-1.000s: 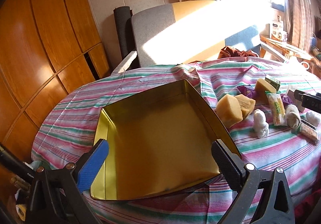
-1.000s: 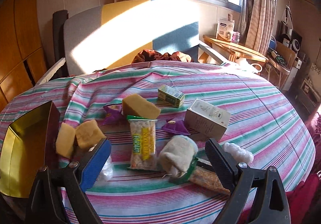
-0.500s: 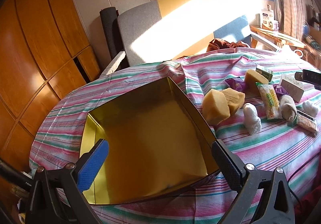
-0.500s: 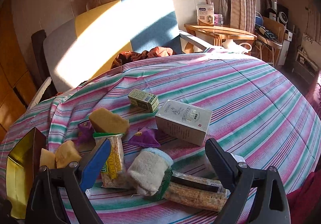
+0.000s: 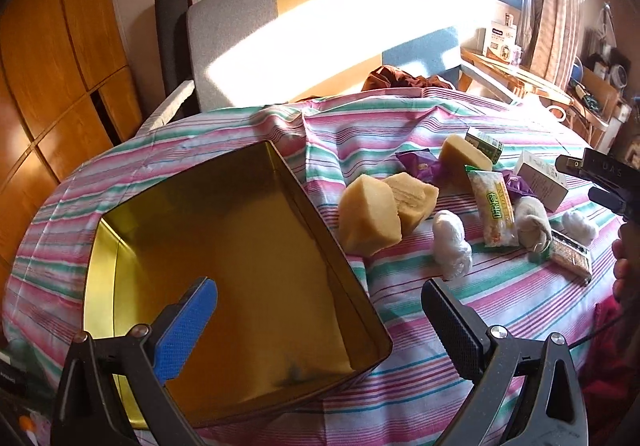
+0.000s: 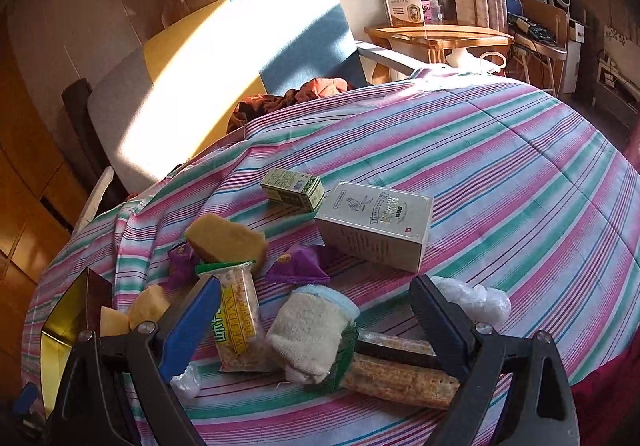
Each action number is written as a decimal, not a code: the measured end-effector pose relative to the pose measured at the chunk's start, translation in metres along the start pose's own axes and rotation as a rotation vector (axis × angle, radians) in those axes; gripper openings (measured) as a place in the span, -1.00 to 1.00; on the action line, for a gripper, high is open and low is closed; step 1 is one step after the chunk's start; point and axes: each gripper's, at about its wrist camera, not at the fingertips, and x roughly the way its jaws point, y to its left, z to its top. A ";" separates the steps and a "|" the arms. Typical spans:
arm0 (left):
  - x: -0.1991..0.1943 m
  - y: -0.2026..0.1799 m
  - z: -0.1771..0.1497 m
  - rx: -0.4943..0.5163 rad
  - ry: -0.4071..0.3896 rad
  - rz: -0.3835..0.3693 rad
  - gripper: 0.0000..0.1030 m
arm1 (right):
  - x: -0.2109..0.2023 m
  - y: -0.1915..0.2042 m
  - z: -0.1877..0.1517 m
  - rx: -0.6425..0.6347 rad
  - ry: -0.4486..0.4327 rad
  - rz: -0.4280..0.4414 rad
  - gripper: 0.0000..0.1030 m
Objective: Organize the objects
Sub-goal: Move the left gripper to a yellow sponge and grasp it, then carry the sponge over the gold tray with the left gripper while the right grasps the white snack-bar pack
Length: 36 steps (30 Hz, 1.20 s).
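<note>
Left gripper (image 5: 320, 320) spread above gold tin (image 5: 224, 270), right gripper (image 6: 316, 320) spread — cream sock (image 6: 310, 330) between its fingers, untouched

The right claw (image 6: 316, 322) hangs wide apart over a rolled sock (image 6: 310, 330) — touching nothing. Snack packets and boxes crowd the striped tabletop (image 6: 500, 174).
</note>
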 end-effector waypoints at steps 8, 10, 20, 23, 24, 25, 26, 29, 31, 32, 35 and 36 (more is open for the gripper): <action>0.043 -0.022 0.041 0.087 0.054 -0.107 0.79 | 0.004 0.003 0.000 -0.003 0.025 0.036 0.87; 0.061 -0.029 0.048 0.124 0.099 -0.128 0.57 | 0.004 0.001 0.000 0.006 0.029 0.045 0.87; 0.122 -0.044 0.054 0.189 0.234 -0.106 -0.24 | 0.008 -0.004 0.004 0.034 0.043 0.068 0.87; 0.122 -0.040 0.052 0.162 0.221 -0.121 -0.29 | 0.012 -0.005 0.005 0.039 0.057 0.085 0.87; 0.119 -0.038 0.051 0.149 0.210 -0.129 -0.31 | 0.013 -0.003 0.004 0.034 0.063 0.096 0.84; 0.114 -0.036 0.050 0.134 0.197 -0.139 -0.31 | 0.015 0.000 0.004 0.025 0.070 0.109 0.82; 0.108 -0.034 0.050 0.119 0.181 -0.150 -0.31 | 0.017 0.004 0.003 0.009 0.080 0.121 0.75; 0.083 -0.029 0.047 0.089 0.122 -0.189 -0.31 | 0.028 0.021 -0.001 -0.059 0.119 0.143 0.60; 0.067 -0.027 0.043 0.077 0.094 -0.212 -0.31 | 0.037 0.033 -0.004 -0.105 0.152 0.154 0.58; 0.059 -0.025 0.041 0.069 0.085 -0.223 -0.31 | 0.041 0.040 -0.005 -0.126 0.163 0.161 0.53; 0.040 -0.018 0.034 0.034 0.065 -0.258 -0.31 | 0.053 0.059 -0.011 -0.197 0.191 0.174 0.53; 0.033 -0.015 0.030 0.026 0.057 -0.261 -0.30 | 0.058 0.065 -0.014 -0.221 0.204 0.168 0.53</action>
